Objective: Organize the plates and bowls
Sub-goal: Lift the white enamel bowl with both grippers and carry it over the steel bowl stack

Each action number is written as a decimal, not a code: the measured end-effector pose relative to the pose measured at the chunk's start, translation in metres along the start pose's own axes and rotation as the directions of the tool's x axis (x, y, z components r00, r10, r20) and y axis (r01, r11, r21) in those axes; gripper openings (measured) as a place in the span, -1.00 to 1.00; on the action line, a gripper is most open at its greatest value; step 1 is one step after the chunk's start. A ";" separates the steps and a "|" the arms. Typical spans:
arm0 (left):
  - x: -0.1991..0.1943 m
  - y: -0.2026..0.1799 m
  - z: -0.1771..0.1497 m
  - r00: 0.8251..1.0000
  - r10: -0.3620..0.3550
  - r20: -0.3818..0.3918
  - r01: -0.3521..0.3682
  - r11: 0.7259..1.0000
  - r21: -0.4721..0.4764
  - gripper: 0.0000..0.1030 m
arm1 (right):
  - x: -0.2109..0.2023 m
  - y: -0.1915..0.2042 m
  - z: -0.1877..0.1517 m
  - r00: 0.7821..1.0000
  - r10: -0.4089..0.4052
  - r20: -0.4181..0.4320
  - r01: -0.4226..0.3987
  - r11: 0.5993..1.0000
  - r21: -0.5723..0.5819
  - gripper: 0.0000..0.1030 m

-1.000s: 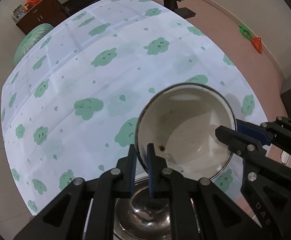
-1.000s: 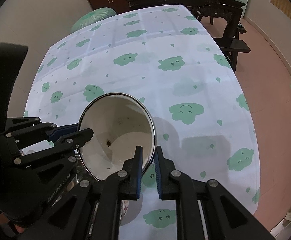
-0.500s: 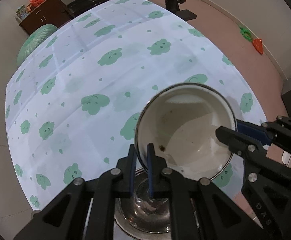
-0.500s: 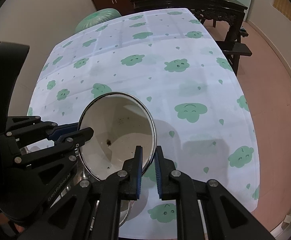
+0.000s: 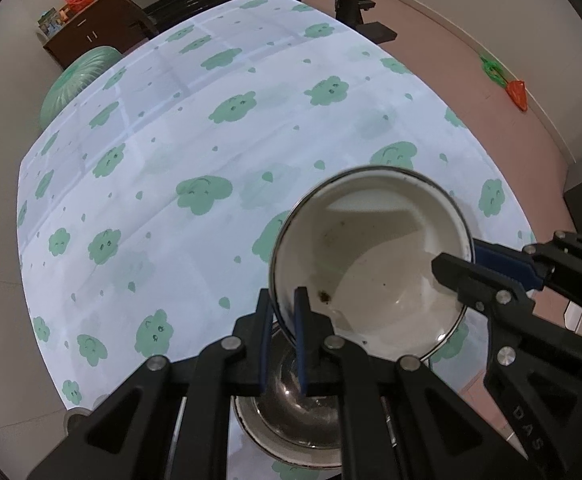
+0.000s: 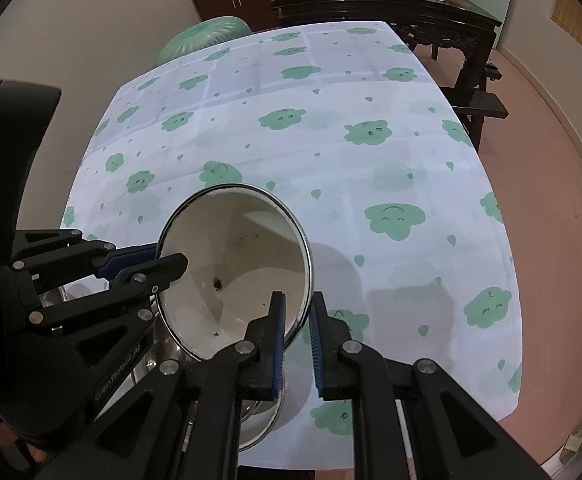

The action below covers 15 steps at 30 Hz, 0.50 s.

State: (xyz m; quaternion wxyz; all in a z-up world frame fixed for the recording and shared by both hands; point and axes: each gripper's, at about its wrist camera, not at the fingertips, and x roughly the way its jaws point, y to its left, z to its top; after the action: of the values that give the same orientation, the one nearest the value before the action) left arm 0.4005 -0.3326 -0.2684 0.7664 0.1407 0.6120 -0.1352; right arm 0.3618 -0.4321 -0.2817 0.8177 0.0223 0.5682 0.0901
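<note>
Looking through the left wrist camera, I see my left gripper (image 5: 285, 338) pinching the near rim of a white enamel bowl with a thin dark rim (image 5: 371, 264), one pad inside, one outside. The bowl hangs tilted above the table with the pale cloth printed in green clouds (image 5: 171, 160), its mouth turned up toward the lens, with a few brown specks inside. From the right edge the right gripper (image 5: 457, 264) clamps the opposite rim. Below my fingers sits a shiny steel bowl (image 5: 295, 404) nested in a white rimmed dish (image 5: 291, 456), at the table's near edge. I count one held bowl, one steel bowl and one dish here.

Through the right wrist camera, my right gripper (image 6: 295, 330) is closed on the enamel bowl's (image 6: 231, 264) near rim, and the left gripper (image 6: 167, 258) bites the far left rim. Part of the stack shows under the fingers; I cannot separate its pieces here.

To my mind the step is carrying the bowl to its spot. I would keep both hands moving together so the rim does not twist in the pads, level the bowl before lowering, and release only once it rests flat.
</note>
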 end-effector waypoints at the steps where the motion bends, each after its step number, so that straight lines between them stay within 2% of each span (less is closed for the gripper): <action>1: 0.000 0.000 0.000 1.000 0.001 0.000 -0.001 1.000 0.000 -0.87 | 0.000 0.002 -0.001 1.000 0.000 -0.001 0.000 1.000 -0.001 -0.74; 15: -0.007 0.008 -0.022 1.000 0.007 0.003 -0.007 1.000 0.002 -0.87 | -0.005 0.018 -0.014 1.000 0.005 -0.007 -0.005 1.000 -0.008 -0.74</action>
State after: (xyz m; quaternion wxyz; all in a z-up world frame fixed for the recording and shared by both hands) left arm 0.3824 -0.3169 -0.2660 0.7675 0.1434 0.6104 -0.1331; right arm 0.3448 -0.4164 -0.2791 0.8156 0.0203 0.5705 0.0944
